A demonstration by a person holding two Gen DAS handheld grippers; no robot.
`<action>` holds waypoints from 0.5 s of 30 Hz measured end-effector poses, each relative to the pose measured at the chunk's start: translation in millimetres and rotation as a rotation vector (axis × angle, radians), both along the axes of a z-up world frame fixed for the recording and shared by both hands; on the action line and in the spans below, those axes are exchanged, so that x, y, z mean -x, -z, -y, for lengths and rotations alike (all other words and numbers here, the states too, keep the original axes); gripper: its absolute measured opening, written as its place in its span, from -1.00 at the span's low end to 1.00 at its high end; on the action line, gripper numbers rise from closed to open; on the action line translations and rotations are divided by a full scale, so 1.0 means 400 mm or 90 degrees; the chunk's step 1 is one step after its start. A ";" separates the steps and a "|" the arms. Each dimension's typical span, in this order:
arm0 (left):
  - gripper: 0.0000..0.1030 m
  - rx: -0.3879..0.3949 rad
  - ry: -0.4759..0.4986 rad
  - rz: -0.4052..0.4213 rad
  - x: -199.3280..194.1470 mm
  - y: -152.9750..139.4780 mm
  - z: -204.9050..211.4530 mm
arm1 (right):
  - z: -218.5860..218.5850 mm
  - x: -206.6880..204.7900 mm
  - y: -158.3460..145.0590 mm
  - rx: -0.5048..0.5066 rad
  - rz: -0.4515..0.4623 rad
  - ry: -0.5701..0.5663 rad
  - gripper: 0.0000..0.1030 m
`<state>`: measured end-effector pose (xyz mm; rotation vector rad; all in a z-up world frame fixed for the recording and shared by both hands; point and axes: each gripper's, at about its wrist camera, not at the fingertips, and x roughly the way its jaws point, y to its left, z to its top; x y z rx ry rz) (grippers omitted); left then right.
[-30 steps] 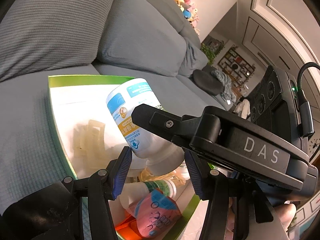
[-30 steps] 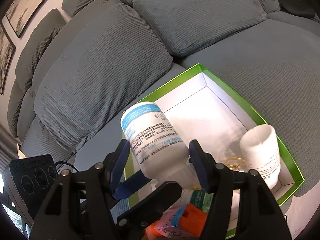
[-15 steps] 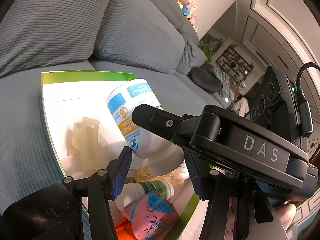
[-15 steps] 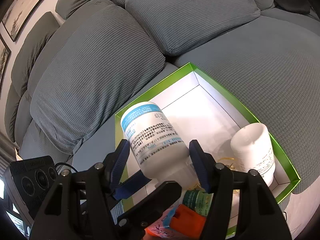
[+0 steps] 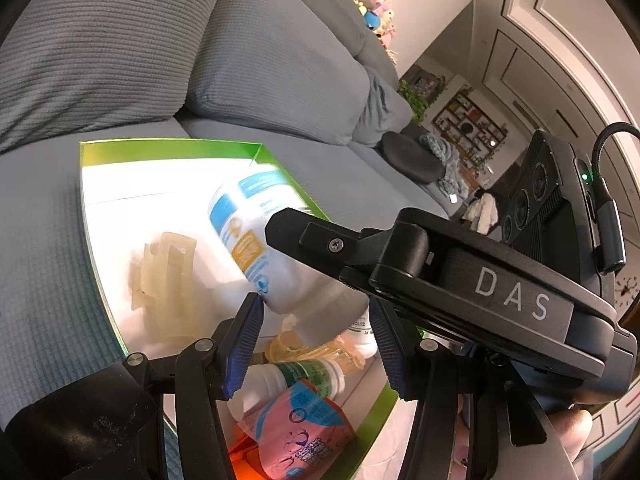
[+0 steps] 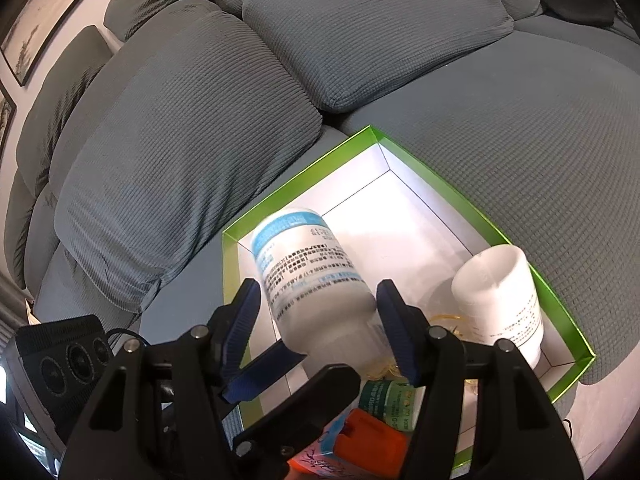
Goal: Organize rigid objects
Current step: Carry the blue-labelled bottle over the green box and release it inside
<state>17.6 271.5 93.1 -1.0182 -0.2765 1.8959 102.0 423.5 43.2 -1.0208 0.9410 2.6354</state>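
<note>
A white bottle with a blue and orange label (image 5: 256, 232) (image 6: 308, 276) hangs tilted over a green-rimmed white box (image 5: 168, 148) (image 6: 440, 188) on the grey sofa. Its cap end lies between the pads of my right gripper (image 6: 320, 320), which looks shut on it. My left gripper (image 5: 316, 344) is open, its pads on either side of the same bottle's lower end with gaps. In the box lie a pale hair claw clip (image 5: 168, 280), a second white bottle (image 6: 504, 296), a small green-labelled bottle (image 5: 304, 376), a pink pouch (image 5: 300, 432) and an orange item (image 6: 368, 444).
Grey sofa cushions (image 6: 192, 140) rise behind the box. The right gripper's black body (image 5: 460, 288) crosses the left wrist view just above the box. A dark round cushion (image 5: 412, 160) lies farther along the seat.
Both grippers and the bottle have shifted toward the box's far end. The bottle looks blurred and tilts more. The jaws stand about as before.
</note>
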 end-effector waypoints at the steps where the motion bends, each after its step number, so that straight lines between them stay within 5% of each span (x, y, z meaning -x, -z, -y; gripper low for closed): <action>1: 0.08 0.003 -0.003 -0.002 -0.001 -0.001 0.000 | 0.000 -0.001 0.001 0.000 0.001 0.001 0.19; 7: 0.08 0.011 -0.008 0.004 -0.002 -0.003 0.003 | 0.006 -0.002 -0.006 -0.020 0.012 0.013 0.20; 15: 0.12 0.023 -0.014 -0.008 -0.007 -0.017 0.017 | 0.002 -0.017 -0.021 -0.044 0.019 0.048 0.44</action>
